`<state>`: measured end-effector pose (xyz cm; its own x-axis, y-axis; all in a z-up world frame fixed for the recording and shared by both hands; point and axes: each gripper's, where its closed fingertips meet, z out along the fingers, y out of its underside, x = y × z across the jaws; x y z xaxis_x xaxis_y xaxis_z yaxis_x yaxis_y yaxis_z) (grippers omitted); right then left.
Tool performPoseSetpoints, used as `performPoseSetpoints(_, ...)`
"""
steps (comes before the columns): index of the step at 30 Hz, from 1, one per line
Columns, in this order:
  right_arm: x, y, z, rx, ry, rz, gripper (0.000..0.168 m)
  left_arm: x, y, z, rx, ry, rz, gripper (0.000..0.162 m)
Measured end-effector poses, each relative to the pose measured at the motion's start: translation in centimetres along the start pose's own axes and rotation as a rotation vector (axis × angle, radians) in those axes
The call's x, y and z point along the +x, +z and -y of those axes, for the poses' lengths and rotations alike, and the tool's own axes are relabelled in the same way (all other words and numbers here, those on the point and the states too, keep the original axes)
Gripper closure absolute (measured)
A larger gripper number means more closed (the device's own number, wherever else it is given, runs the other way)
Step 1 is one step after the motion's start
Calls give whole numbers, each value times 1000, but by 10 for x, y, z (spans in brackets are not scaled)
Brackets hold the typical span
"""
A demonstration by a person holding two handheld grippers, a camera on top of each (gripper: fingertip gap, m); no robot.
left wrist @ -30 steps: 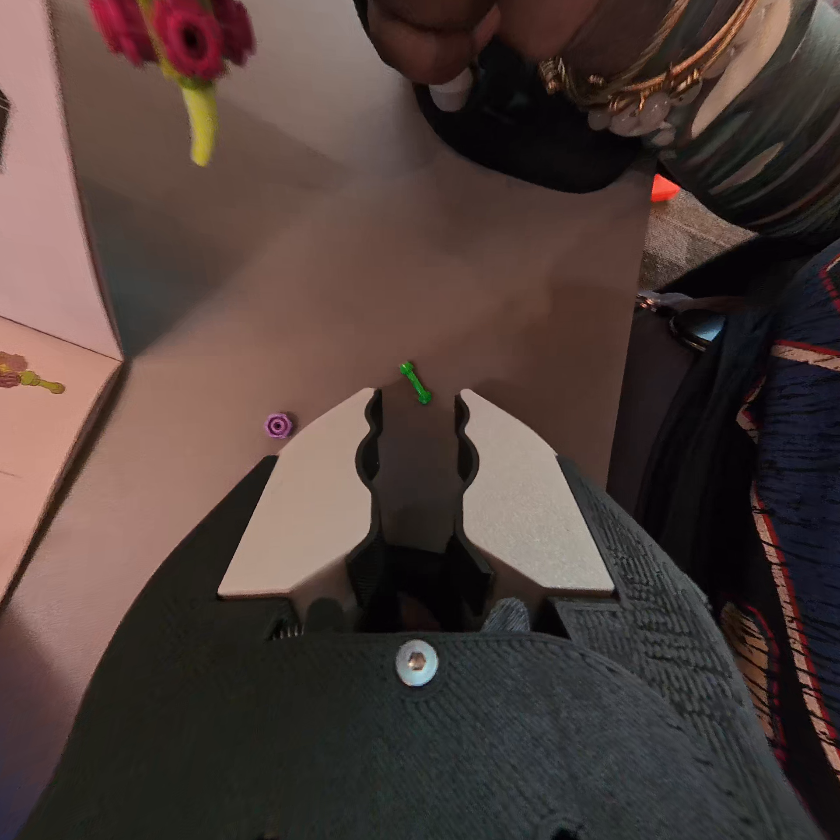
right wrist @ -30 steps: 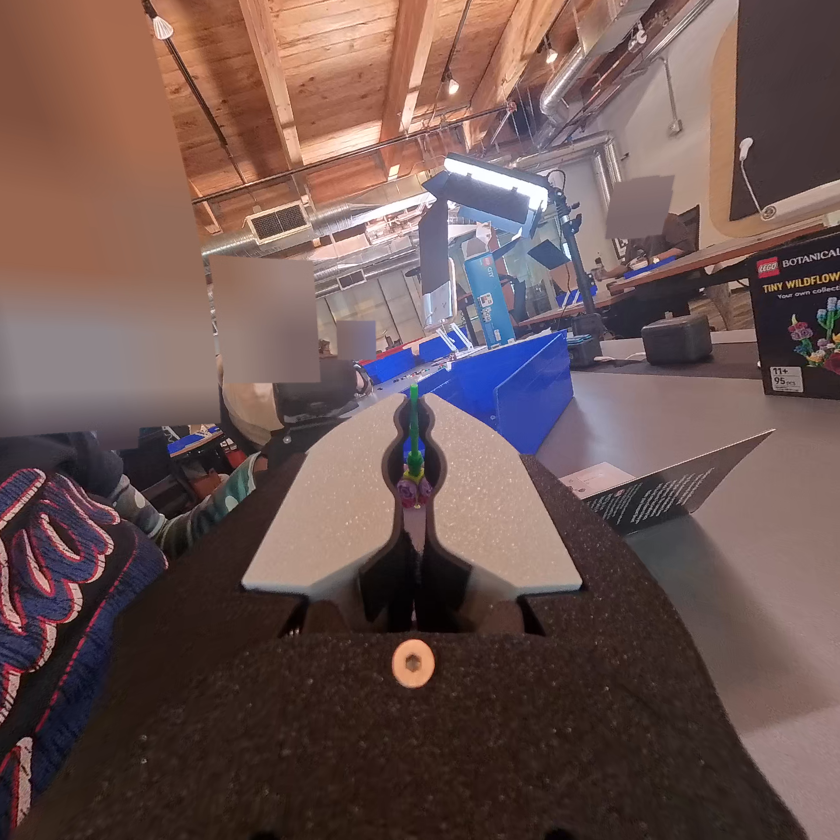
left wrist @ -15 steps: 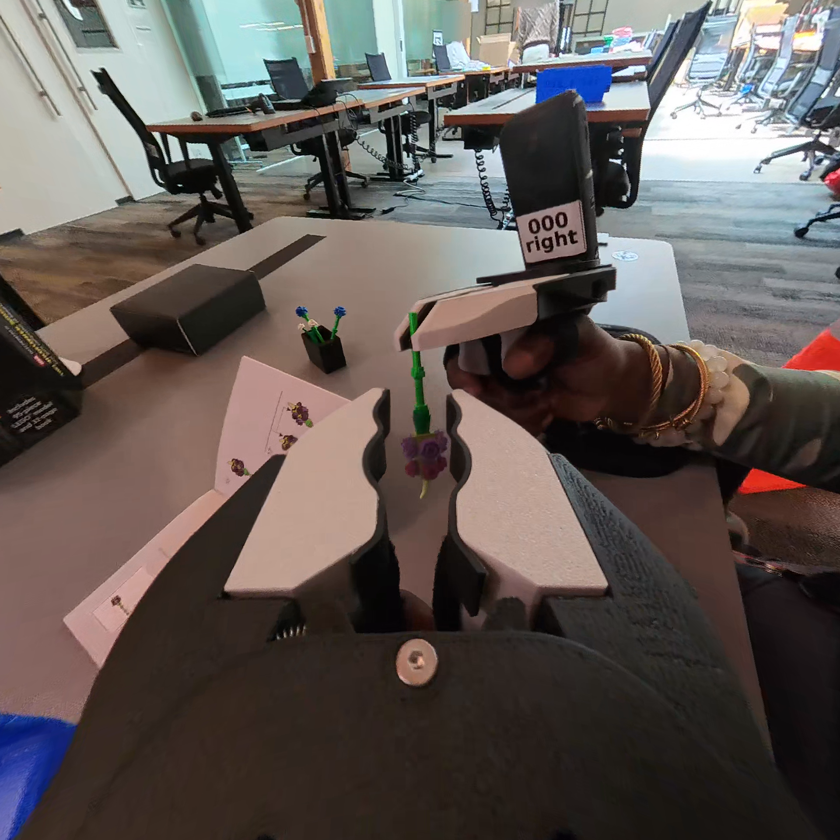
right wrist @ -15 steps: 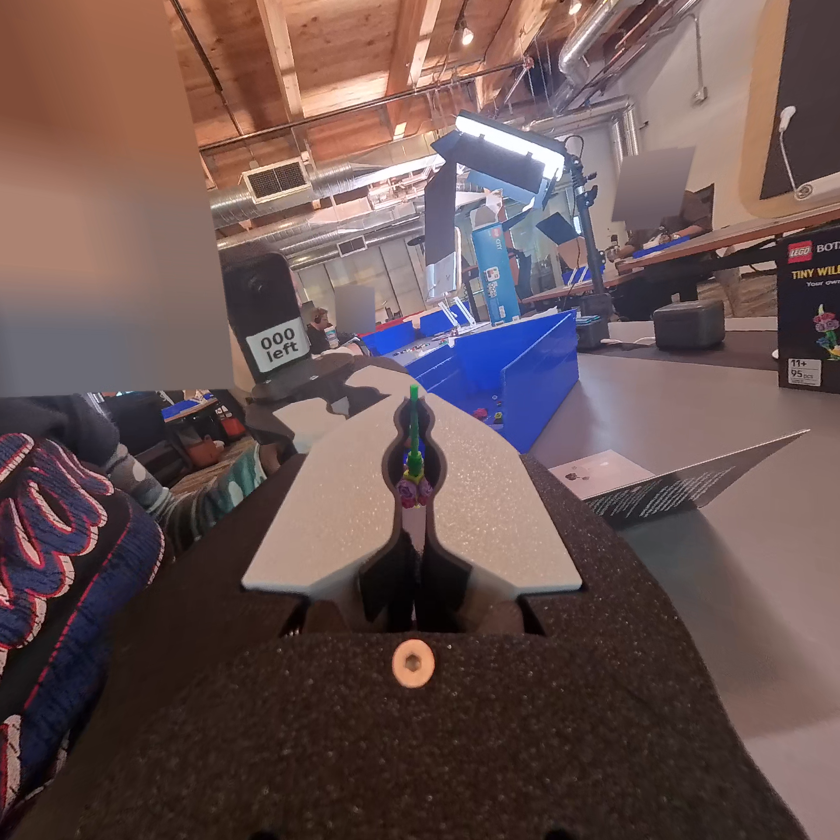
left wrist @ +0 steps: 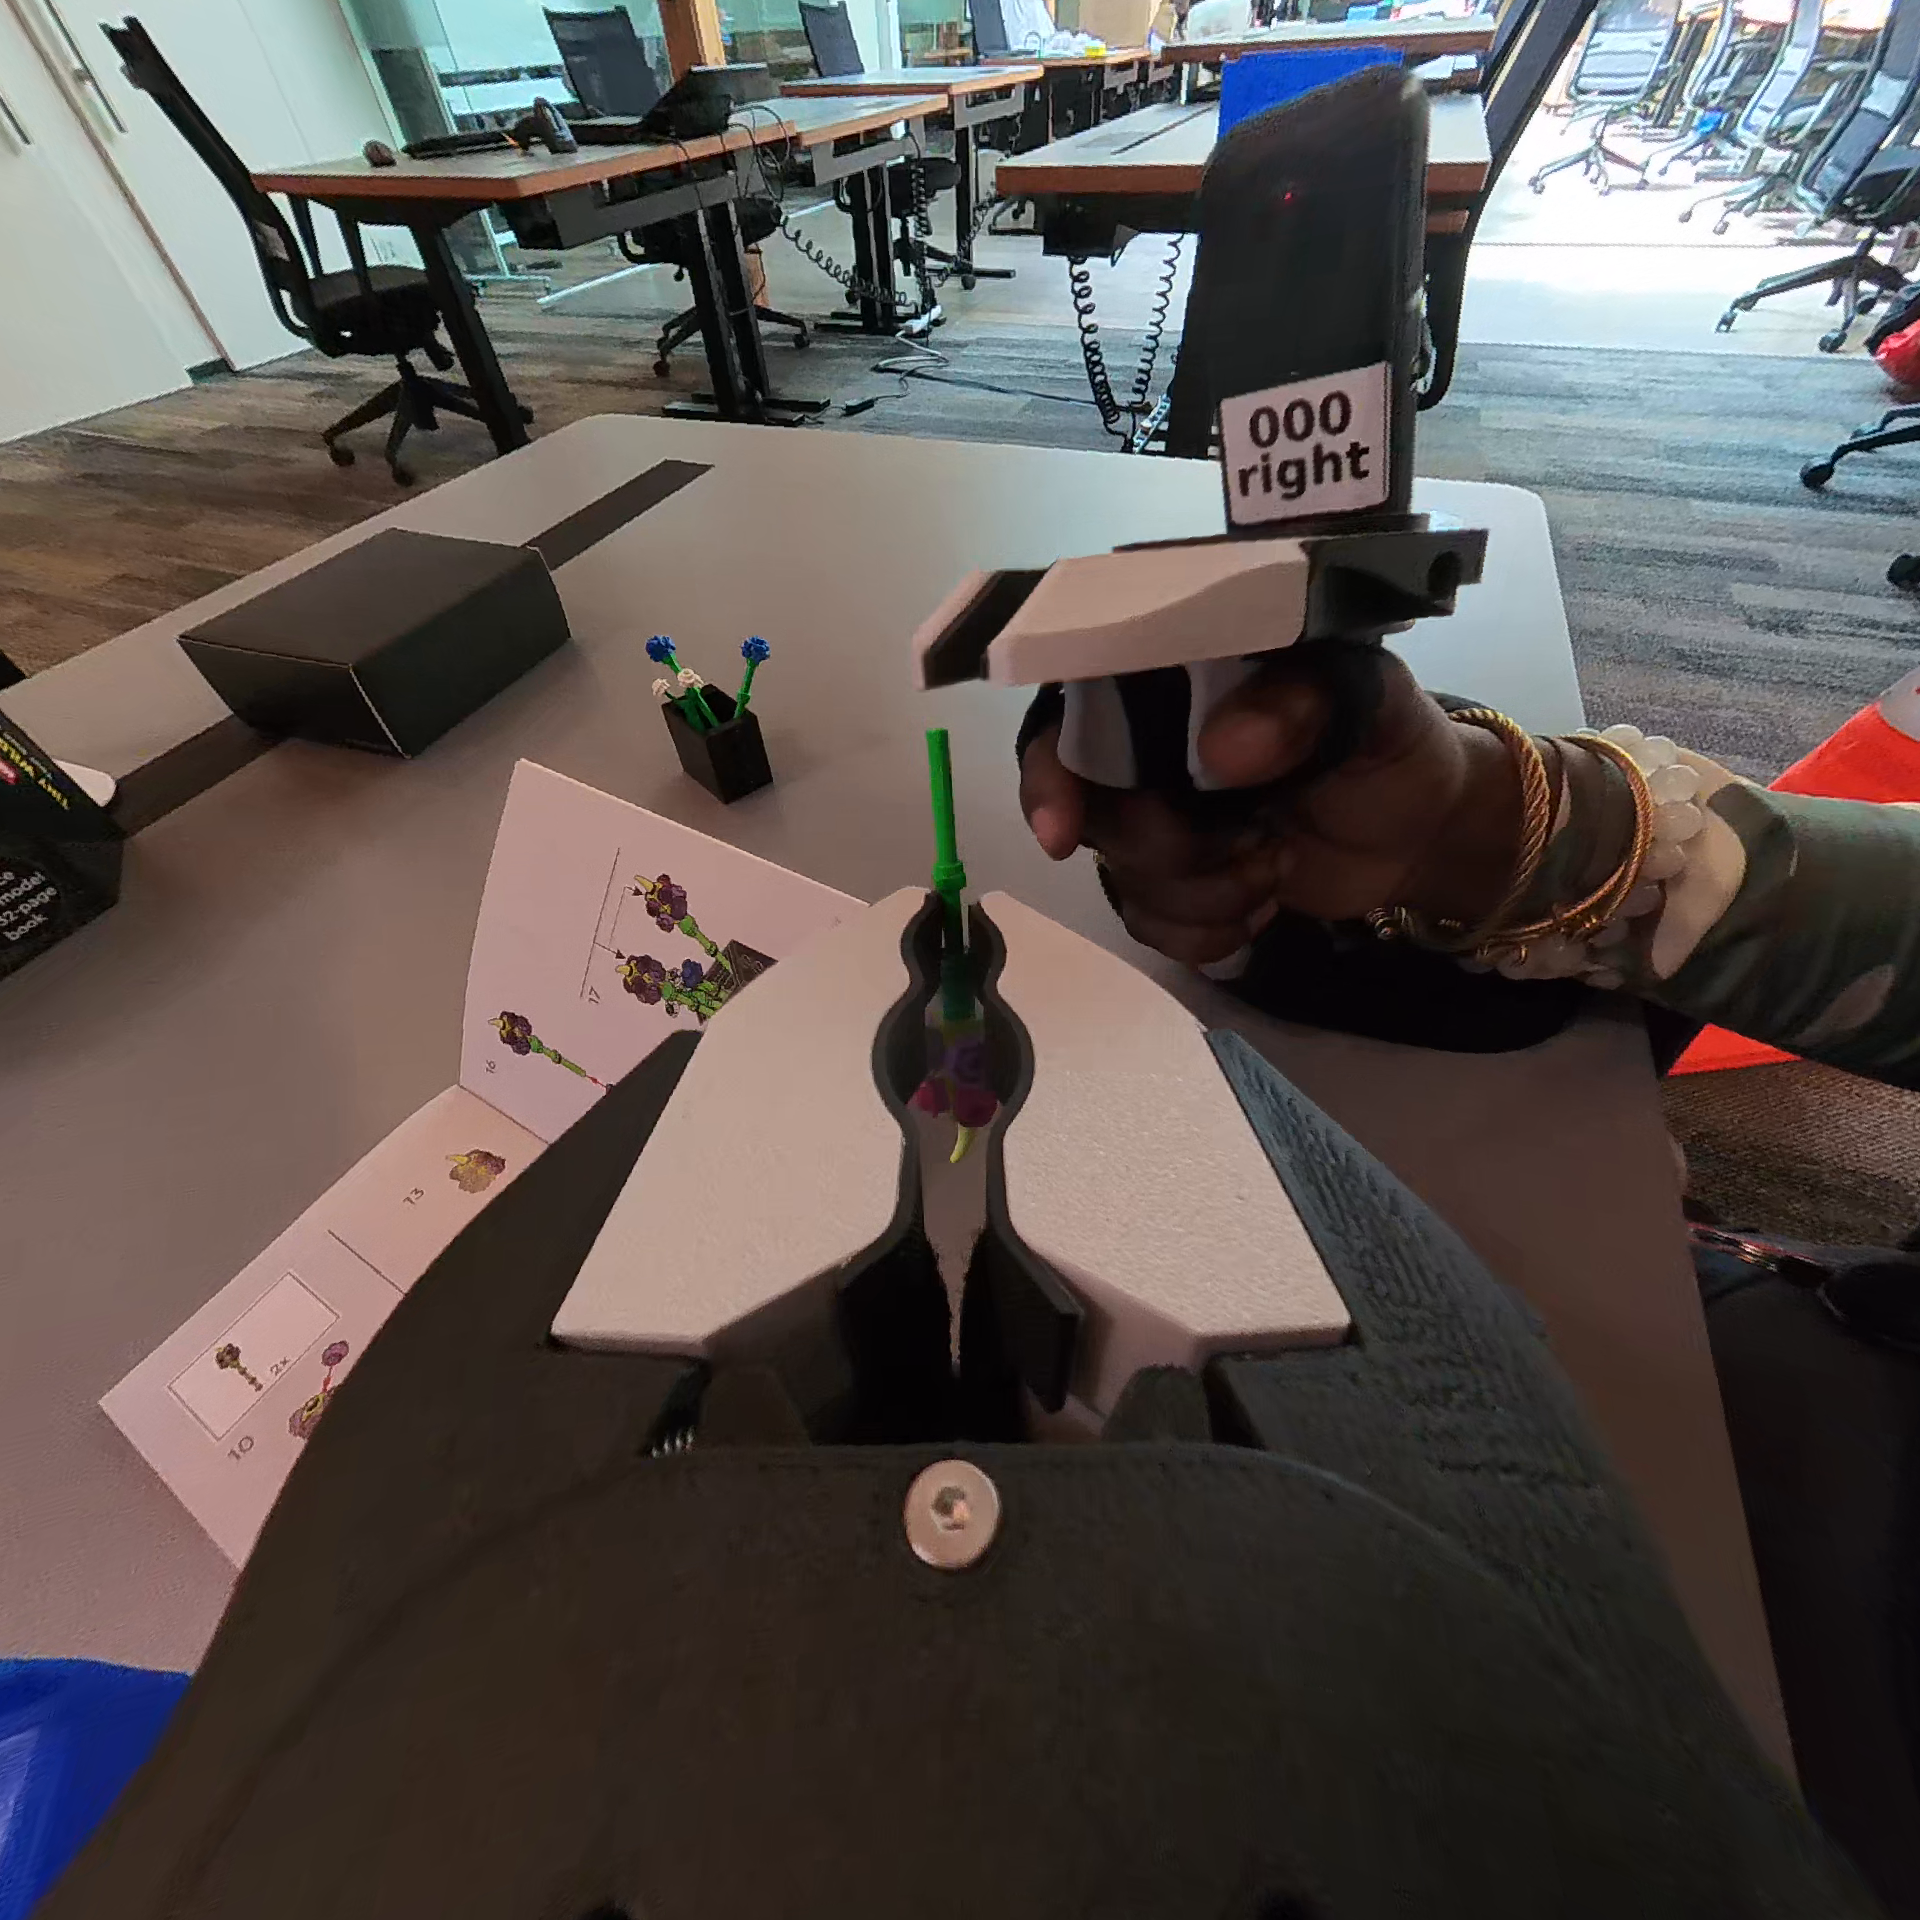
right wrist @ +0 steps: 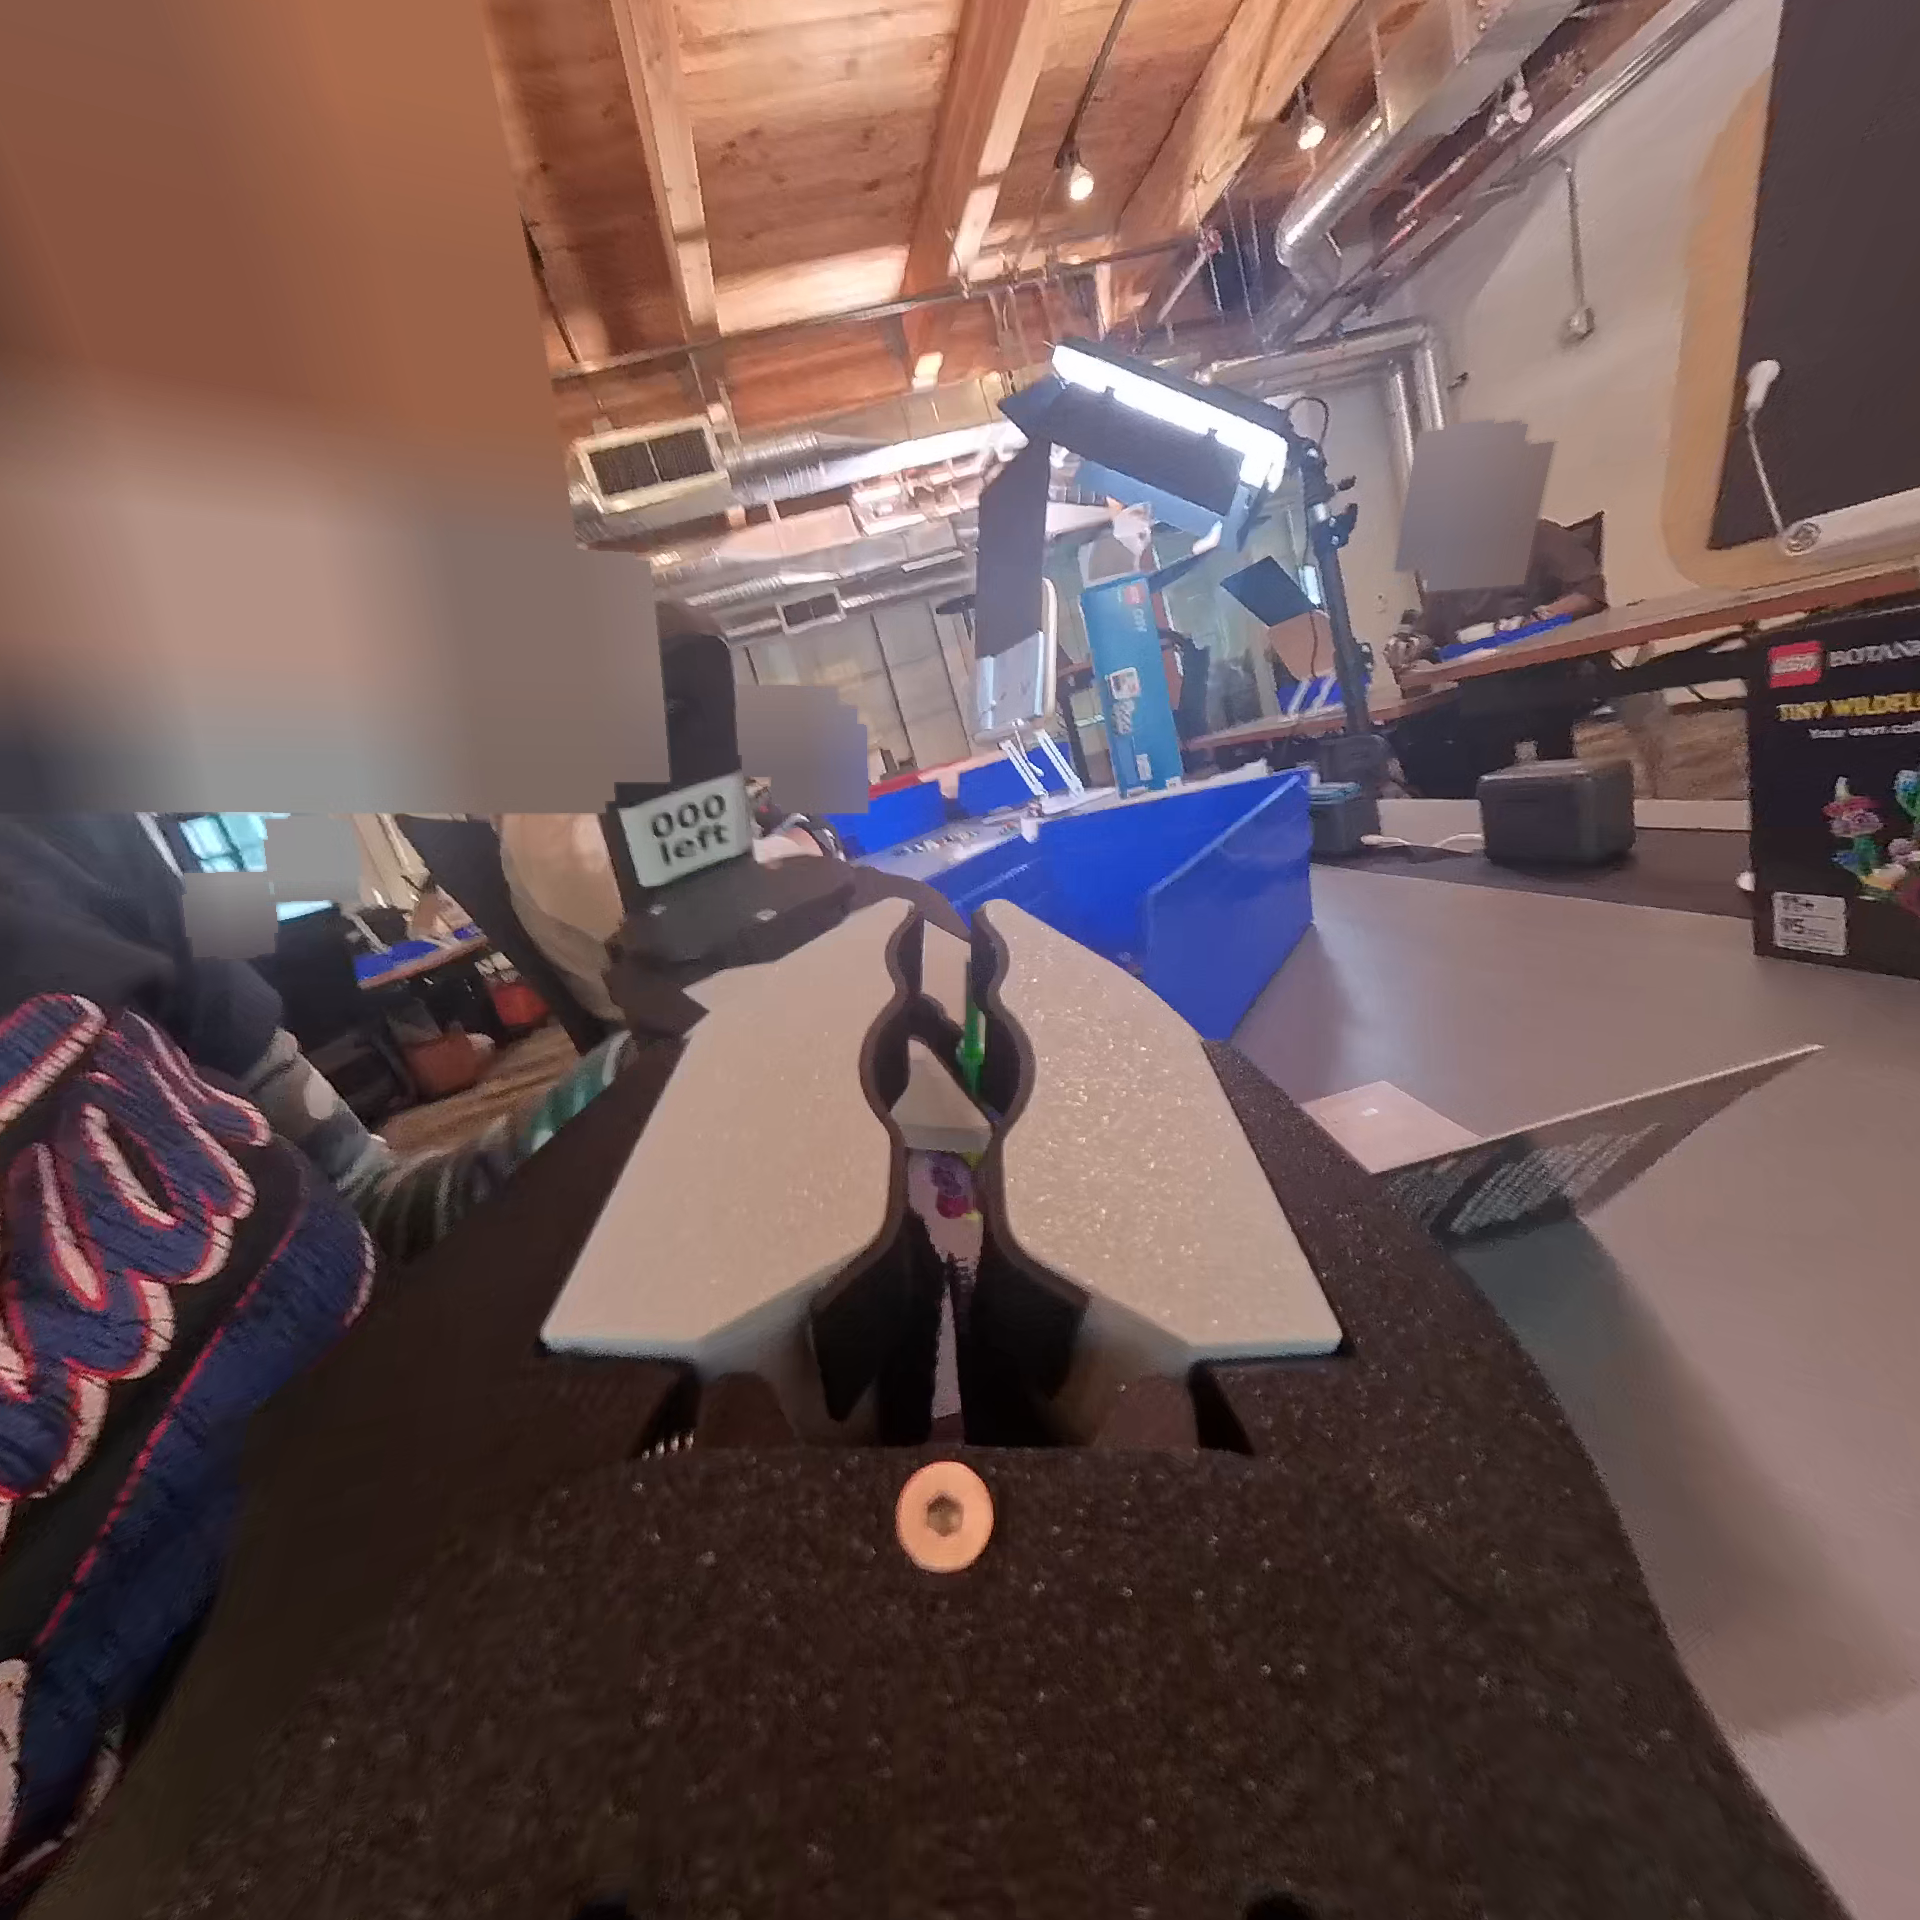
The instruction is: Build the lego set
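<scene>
Left tongs around slim green-stemmed purple flower

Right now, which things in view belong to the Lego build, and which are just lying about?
In use: purple flower stem, left gripper, instruction booklet, black pot of blue flowers.
Lying about: black box, office chair.

Green-stemmed lego flower, purple bloom low, stood upright. Was clamped between grey fingers, stem tip poking above them.
</scene>
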<state>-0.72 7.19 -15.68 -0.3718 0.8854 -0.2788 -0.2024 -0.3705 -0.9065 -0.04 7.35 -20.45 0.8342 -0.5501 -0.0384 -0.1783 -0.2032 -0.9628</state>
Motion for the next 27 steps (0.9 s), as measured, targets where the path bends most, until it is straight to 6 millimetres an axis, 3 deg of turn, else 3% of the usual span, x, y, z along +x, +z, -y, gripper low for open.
performPoseSetpoints(10,0,2,-10,-80,-103,-32,165,2,-1,1,23,10,4,157)
performPoseSetpoints(17,6,1,-11,-83,-102,-68,166,-3,-4,2,29,10,32,145)
performPoseSetpoints(27,4,2,-14,-100,-104,-60,166,0,0,15,80,31,15,150)
